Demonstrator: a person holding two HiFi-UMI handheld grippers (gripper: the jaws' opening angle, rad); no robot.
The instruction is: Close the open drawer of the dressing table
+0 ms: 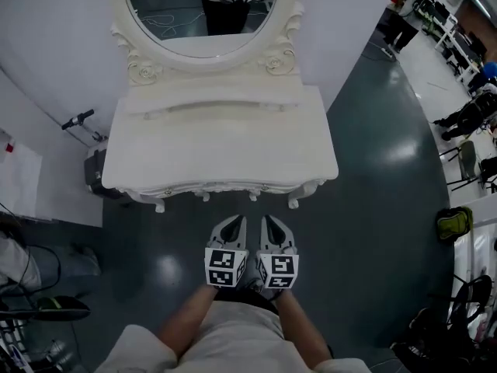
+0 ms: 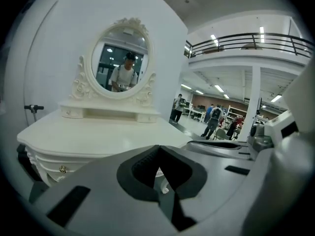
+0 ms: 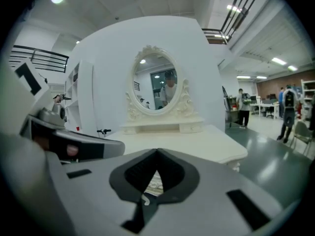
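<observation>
Clutter sits off to the sides of the white dressing bench (image 1: 221, 142). A black case (image 1: 95, 173) stands on the floor just beside the bench's left end, with a handlebar (image 1: 78, 119) leaning at the wall behind it. A yellow-green bag (image 1: 454, 224) lies well off to the bench's right, and people (image 1: 408, 10) stand far beyond its right rear corner. At the back of the bench top a low shelf (image 1: 213, 99) carries an oval mirror (image 1: 203, 6) in a carved frame, and the glass reflects the person and both marker cubes. A strip of dark glossy floor (image 1: 373, 208) runs along the bench's front, and the two claws are held above it, side by side and apart from the bench.

The left claw (image 1: 236, 222) is clenched, its dark pads meeting at the tips with nothing gripped between them. The right claw (image 1: 269, 222) is clenched the same way and holds nothing. Both point toward the middle of the bench's front, held level with the top or a little above it.

The drawer (image 2: 51, 162), with its small brass knob (image 2: 62, 169), sits under the bench top's front edge. From the head view its face lines up with the rest of the bench's front. It lies ahead of and below the claws, touching neither.
</observation>
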